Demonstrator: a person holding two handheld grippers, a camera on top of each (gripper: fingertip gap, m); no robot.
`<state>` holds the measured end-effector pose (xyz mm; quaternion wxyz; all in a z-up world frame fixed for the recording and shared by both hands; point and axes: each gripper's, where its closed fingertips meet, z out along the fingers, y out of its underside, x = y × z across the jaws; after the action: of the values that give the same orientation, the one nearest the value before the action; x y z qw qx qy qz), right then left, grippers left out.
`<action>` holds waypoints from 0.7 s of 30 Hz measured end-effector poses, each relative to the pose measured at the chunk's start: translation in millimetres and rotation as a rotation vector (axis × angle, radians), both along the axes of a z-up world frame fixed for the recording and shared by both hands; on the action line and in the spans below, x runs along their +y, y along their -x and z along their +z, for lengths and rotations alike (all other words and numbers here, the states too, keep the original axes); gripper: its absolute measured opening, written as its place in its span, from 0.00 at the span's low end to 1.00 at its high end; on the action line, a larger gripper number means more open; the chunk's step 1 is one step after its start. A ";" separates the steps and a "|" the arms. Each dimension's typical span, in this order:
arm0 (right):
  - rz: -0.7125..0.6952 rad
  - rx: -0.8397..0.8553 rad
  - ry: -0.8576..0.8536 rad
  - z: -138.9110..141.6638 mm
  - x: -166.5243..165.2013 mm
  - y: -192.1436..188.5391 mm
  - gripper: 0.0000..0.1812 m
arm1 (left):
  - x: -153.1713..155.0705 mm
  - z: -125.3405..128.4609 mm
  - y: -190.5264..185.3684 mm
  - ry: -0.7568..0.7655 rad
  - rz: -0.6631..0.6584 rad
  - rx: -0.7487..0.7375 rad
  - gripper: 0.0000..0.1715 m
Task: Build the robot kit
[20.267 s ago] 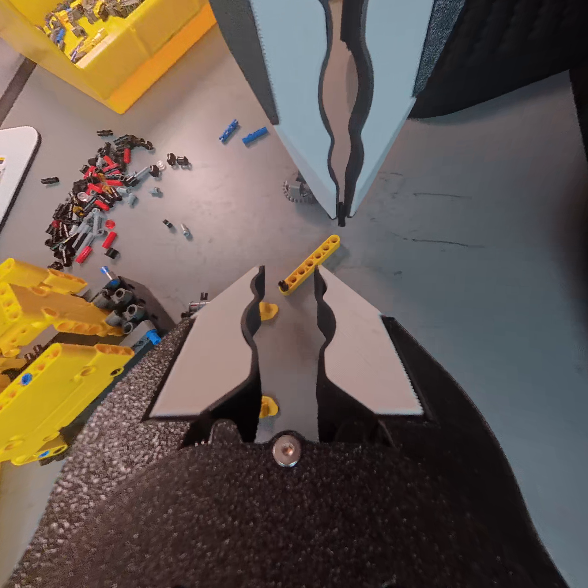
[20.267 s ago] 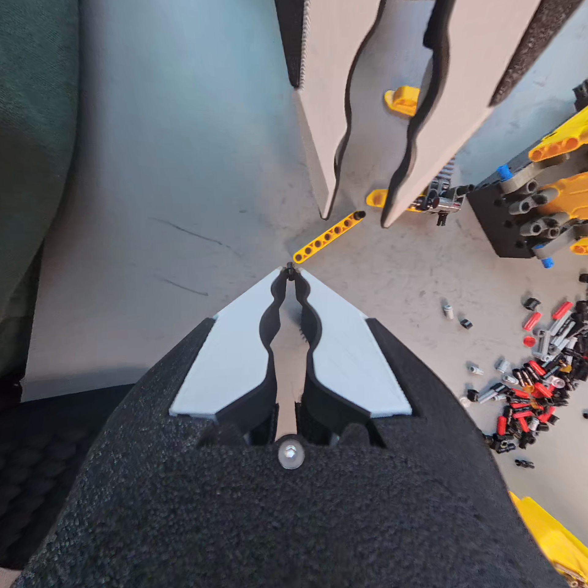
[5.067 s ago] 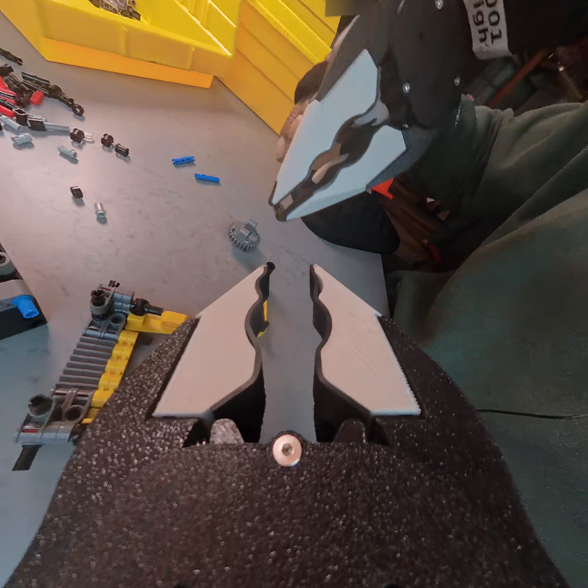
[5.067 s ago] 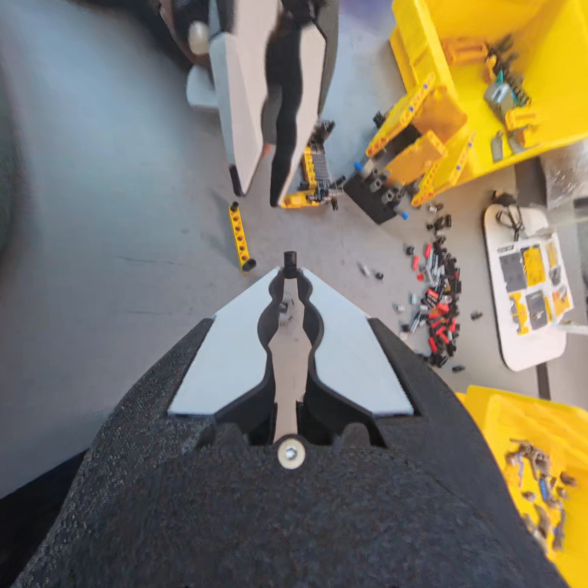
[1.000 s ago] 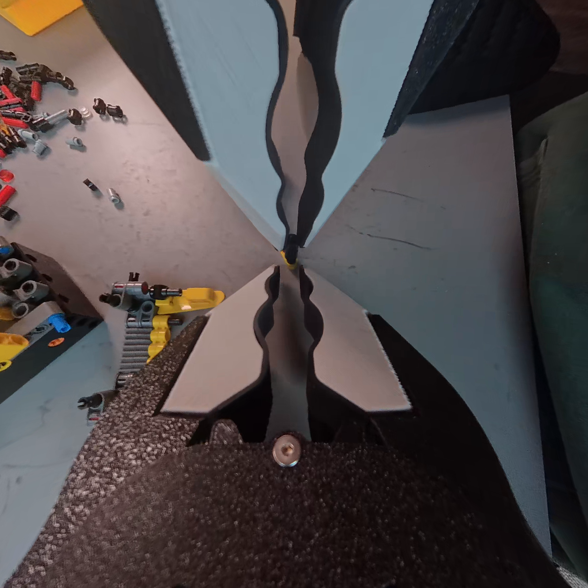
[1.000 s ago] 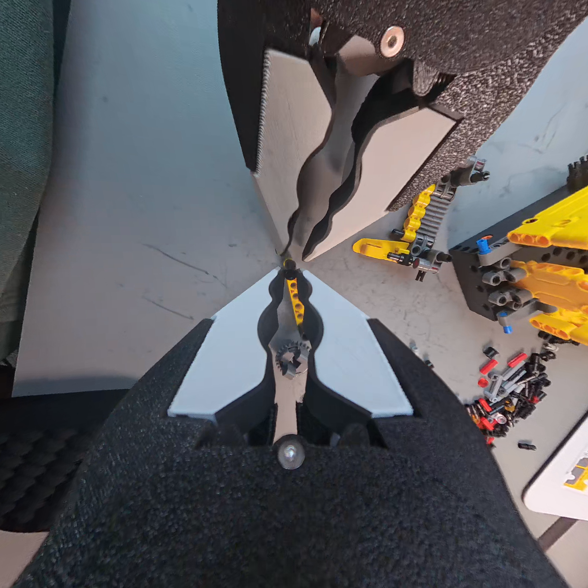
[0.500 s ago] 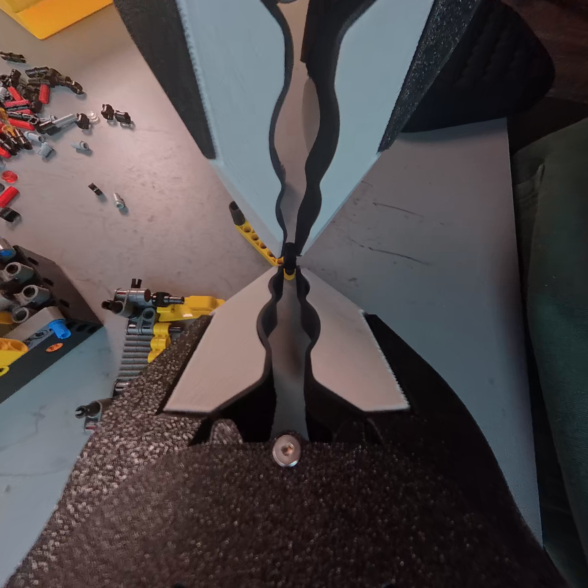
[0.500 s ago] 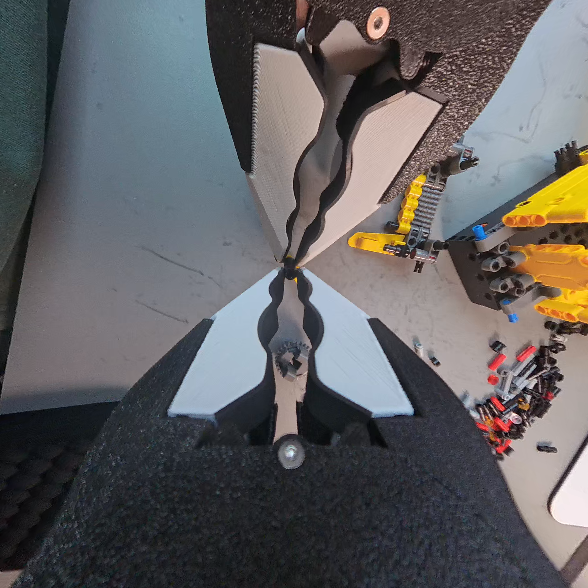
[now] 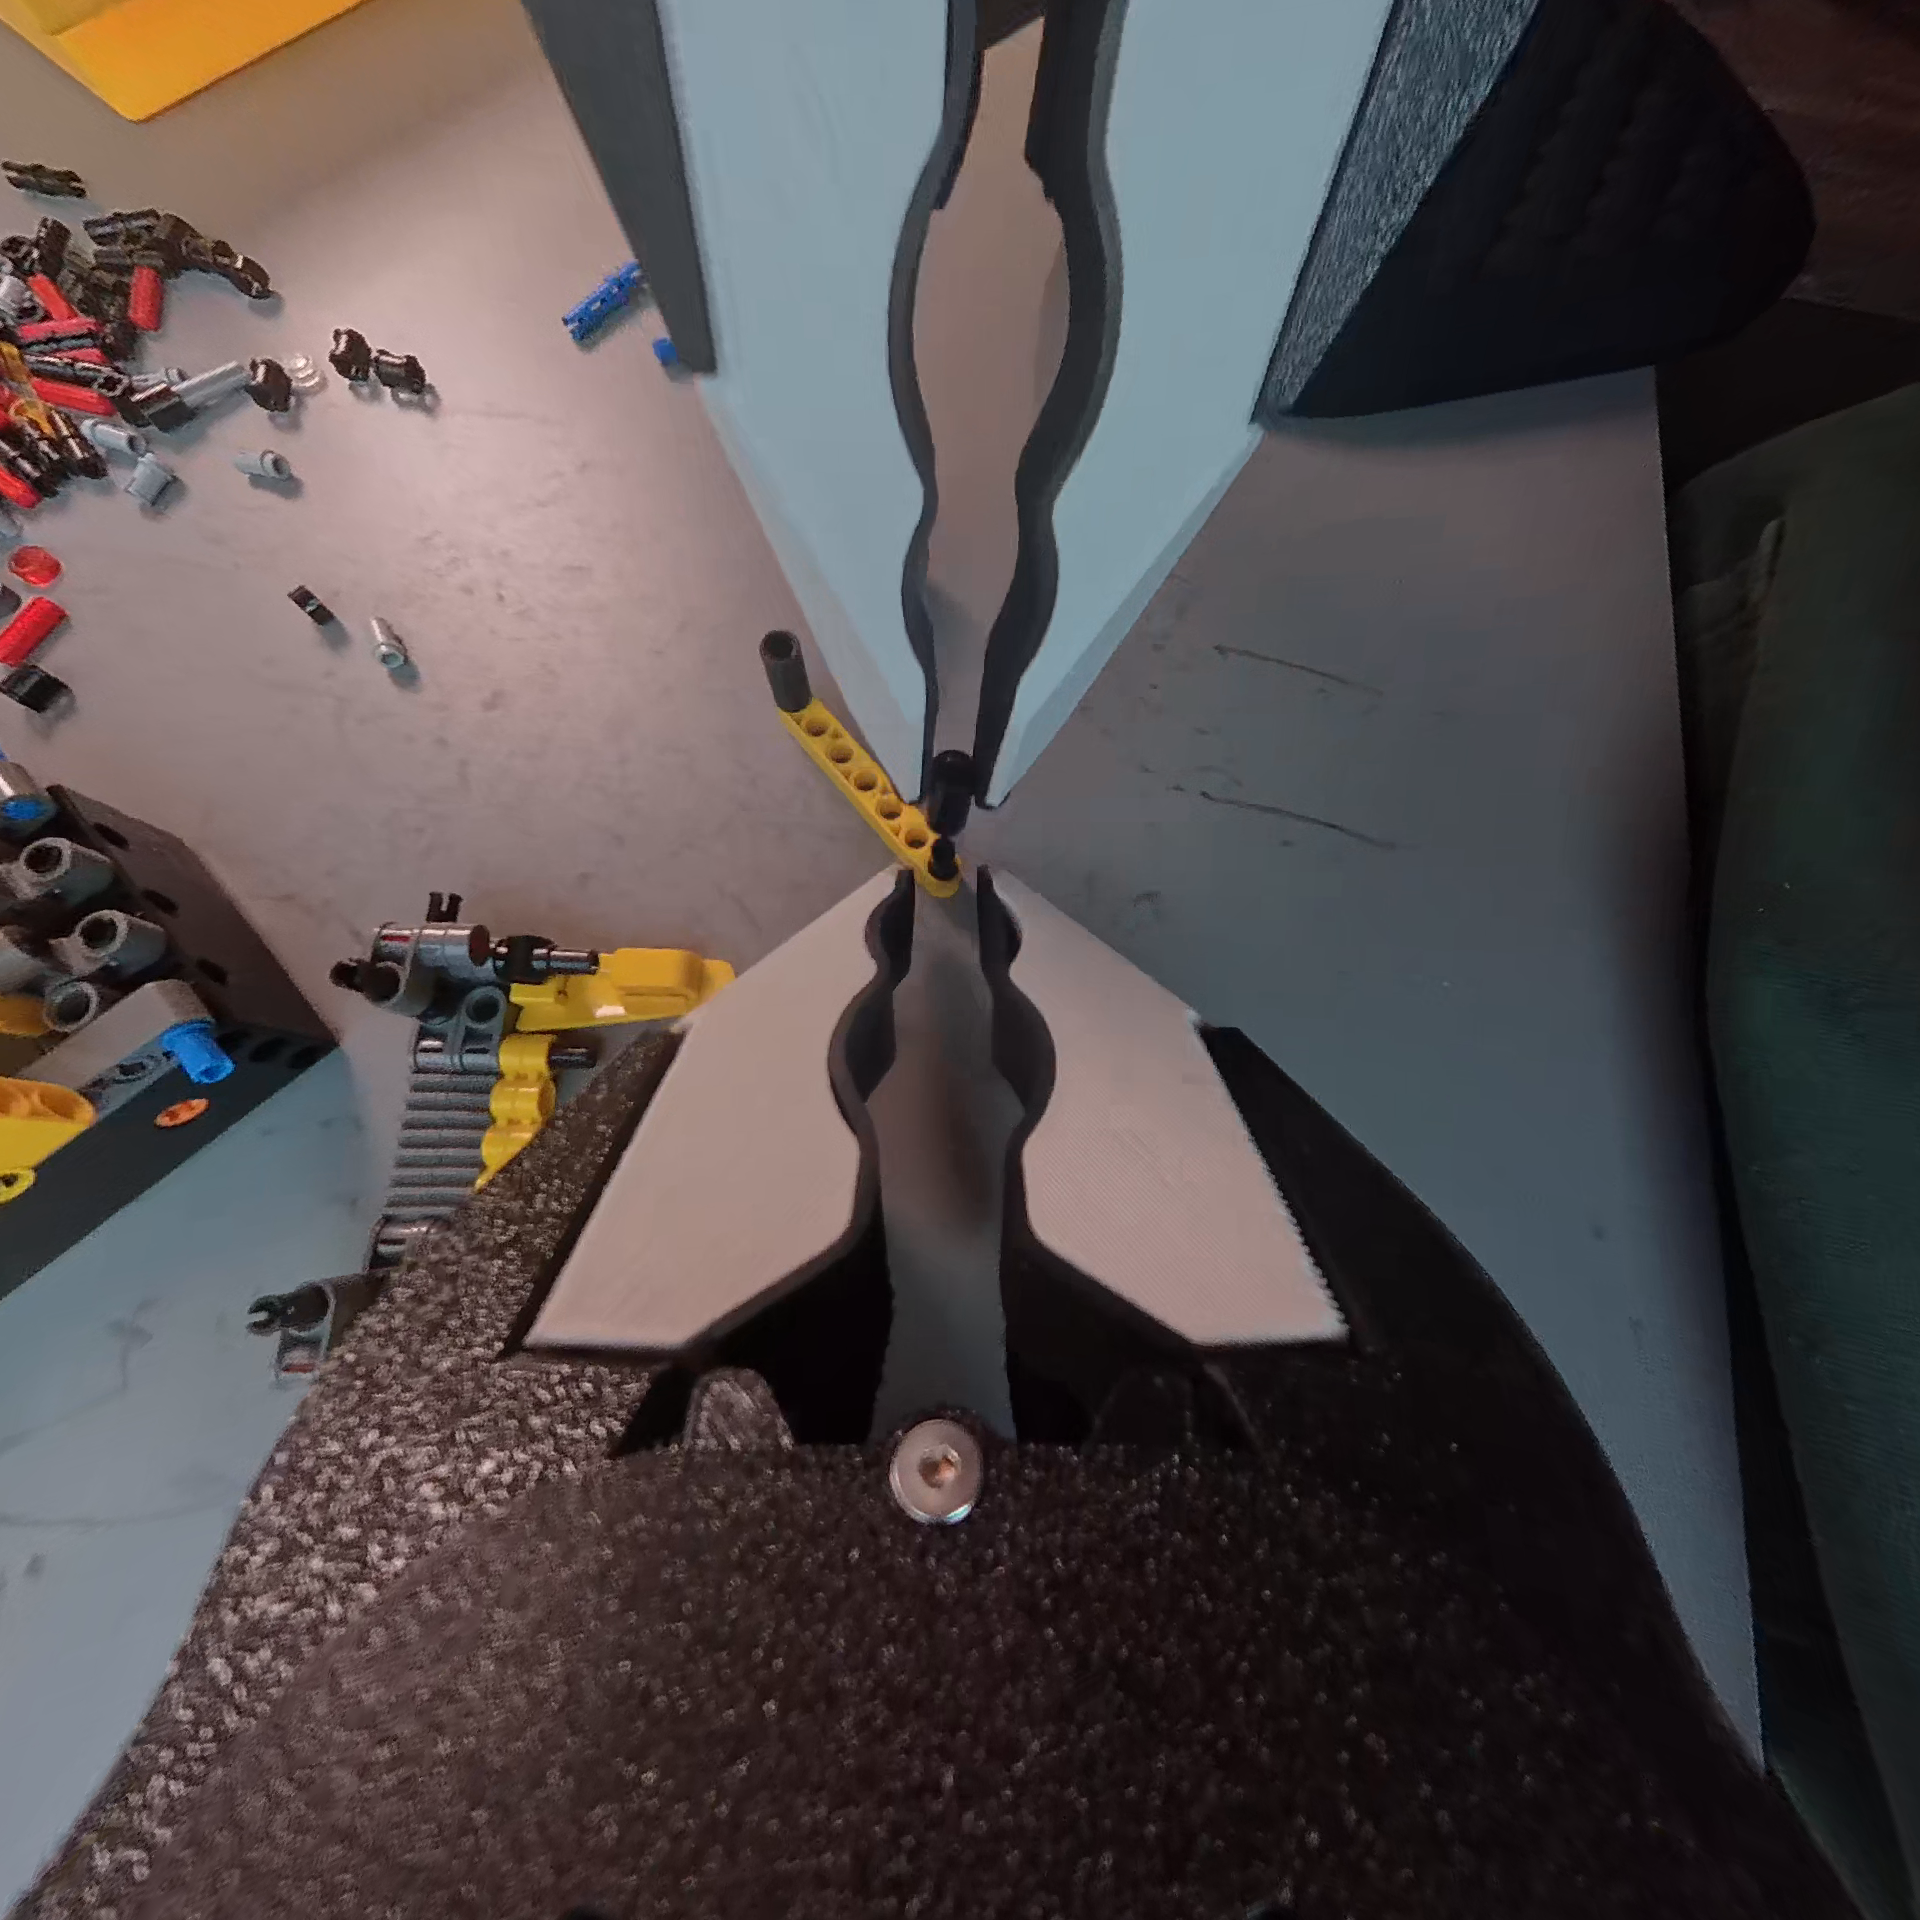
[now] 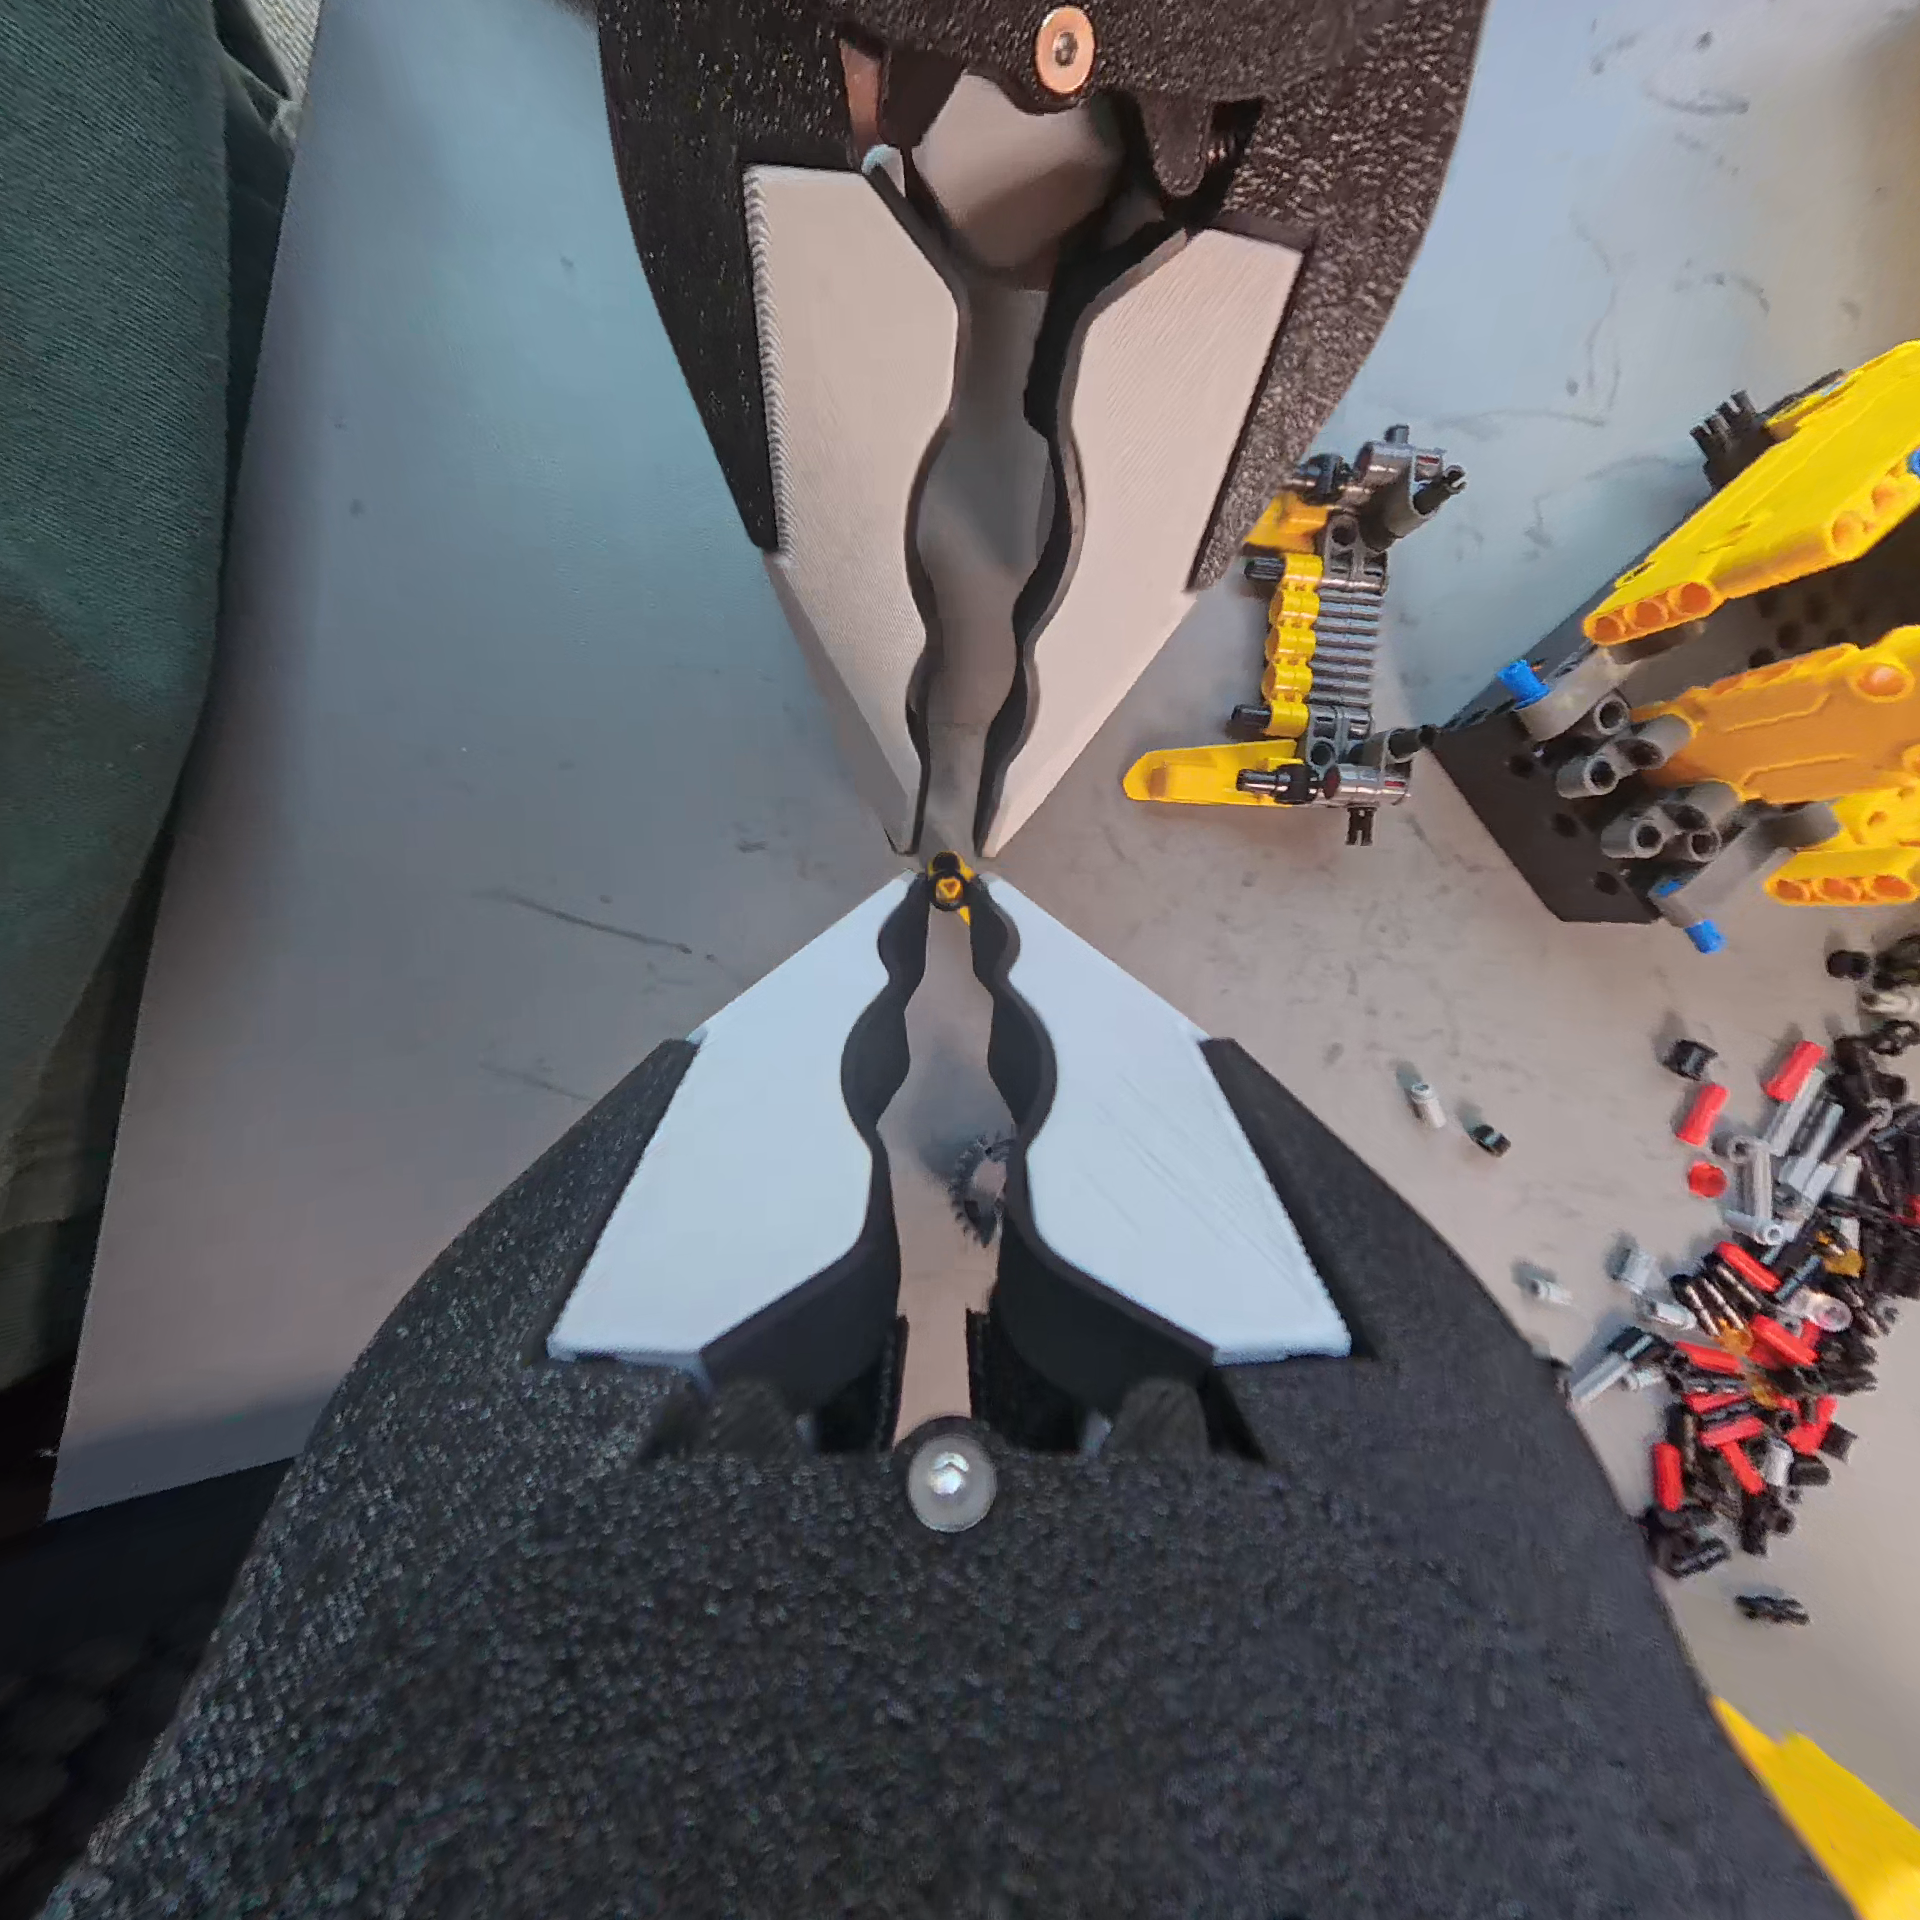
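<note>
Left gripper (image 9: pixel 943 883) fingers were clamped on yellow beam (image 9: pixel 868 790) end at frame centre; right gripper (image 10: pixel 948 899) fingers pinched a black pin (image 9: pixel 951 781) in it, above the table (image 9: pixel 1351 779).

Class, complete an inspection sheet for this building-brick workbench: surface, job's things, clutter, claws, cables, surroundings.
Surface: grey table, scuffed.
Job's things: yellow holed beam; black pin at its near end.
Clutter: heap of small pins; grey gear; yellow-grey toothed assembly; black-yellow model; yellow bin.
Claws: right claw shut on the black pin; left claw tips flank the beam's end, grip unclear.
Cables: nothing seen.
Surroundings: green cloth beside the table.
</note>
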<state>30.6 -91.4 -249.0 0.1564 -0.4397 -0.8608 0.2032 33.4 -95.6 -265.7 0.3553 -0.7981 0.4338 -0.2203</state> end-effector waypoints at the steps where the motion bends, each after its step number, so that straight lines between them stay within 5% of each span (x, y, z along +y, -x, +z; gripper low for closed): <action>1: -0.018 0.008 0.008 2.4 2.4 -2.3 0.03 | -0.8 -0.6 1.5 0.003 0.000 0.004 0.07; 10: -0.145 -0.027 -0.060 -14.6 29.8 -20.8 0.03 | -6.3 -8.0 -9.3 0.029 -0.037 0.040 0.11; 21: -0.093 0.048 -0.016 -13.5 25.9 3.0 0.04 | -8.0 -3.7 -19.2 0.002 -0.072 0.021 0.12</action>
<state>27.6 -65.5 -262.6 0.1899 -0.4730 -0.8370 0.1991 52.6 -103.6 -269.4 0.3416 -0.7846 0.4659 -0.2251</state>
